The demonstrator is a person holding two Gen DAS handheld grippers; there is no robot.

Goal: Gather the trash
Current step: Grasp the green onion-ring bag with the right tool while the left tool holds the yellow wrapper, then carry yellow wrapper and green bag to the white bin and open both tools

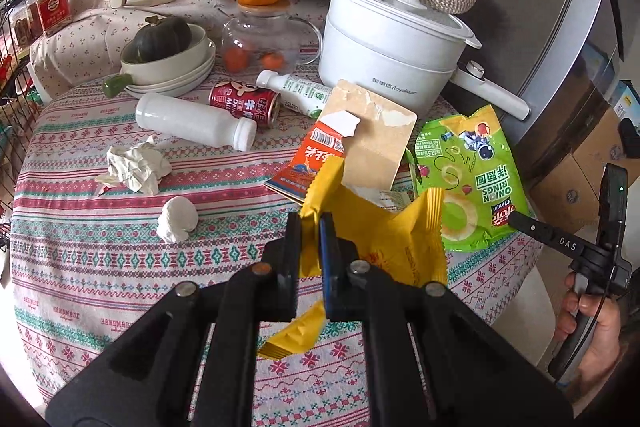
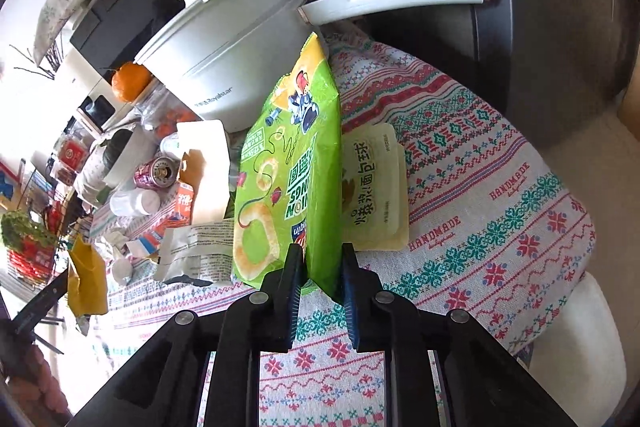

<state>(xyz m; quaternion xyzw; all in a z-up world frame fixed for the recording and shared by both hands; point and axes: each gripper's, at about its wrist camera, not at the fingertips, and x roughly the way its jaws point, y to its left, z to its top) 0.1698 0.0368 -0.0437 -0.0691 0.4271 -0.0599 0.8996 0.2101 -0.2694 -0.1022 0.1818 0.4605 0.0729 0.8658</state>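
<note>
Left tongs (image 1: pixel 310 221) pinching crinkly yellow plastic wrapper (image 1: pixel 384 239) just over patterned tabletop (image 1: pixel 120 267). Right tongs (image 2: pixel 320 253) clamped on green onion-ring snack bag (image 2: pixel 288 179). Dark green squash (image 1: pixel 160 39) sitting in cream ceramic bowl (image 1: pixel 176 67); small oranges (image 1: pixel 236 59) inside clear glass teapot (image 1: pixel 260 43).

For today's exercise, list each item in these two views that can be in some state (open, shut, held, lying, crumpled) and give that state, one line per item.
left gripper: shut on yellow wrapper
yellow wrapper: torn open, held
right gripper: shut on green onion ring bag
green onion ring bag: pinched at its edge, partly lifted
white bottle: capped, lying on its side
red can: lying on its side
white pot: lid on
crumpled paper: balled up
</note>
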